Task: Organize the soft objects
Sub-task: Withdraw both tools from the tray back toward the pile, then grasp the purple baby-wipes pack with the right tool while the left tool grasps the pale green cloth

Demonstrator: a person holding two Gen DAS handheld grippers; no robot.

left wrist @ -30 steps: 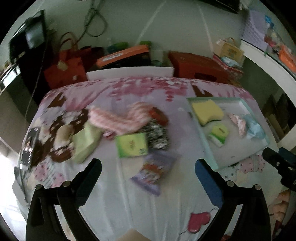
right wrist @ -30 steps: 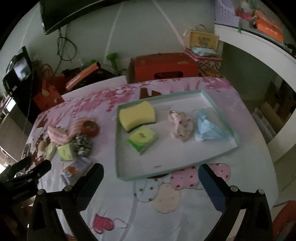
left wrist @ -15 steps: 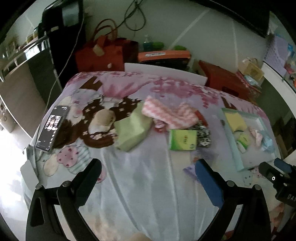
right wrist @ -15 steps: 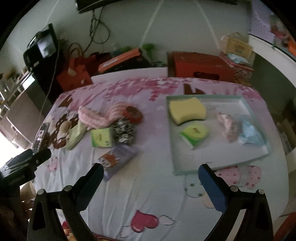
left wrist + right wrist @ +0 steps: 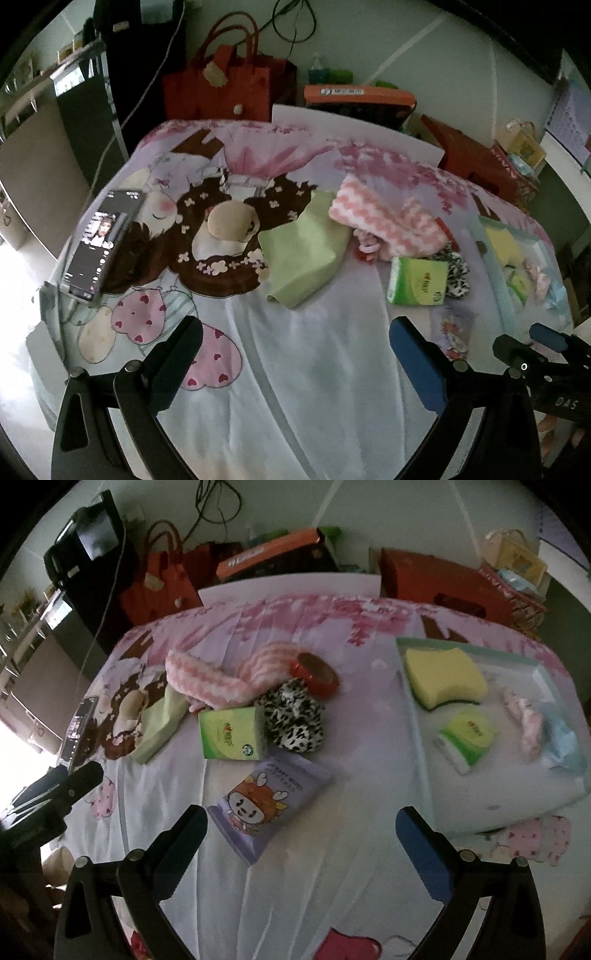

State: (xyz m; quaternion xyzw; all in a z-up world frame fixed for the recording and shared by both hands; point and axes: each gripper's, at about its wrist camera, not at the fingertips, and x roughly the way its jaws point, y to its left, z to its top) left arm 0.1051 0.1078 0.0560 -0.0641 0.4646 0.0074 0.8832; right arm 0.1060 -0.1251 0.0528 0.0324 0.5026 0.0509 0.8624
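Tablecloth under green-labelled tissue pack

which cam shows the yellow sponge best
The right wrist view: the yellow sponge lies whole and fairly near inside the tray, its curved edge and dark underside visible. The left wrist view shows only a squeezed yellow sliver at the far right edge.
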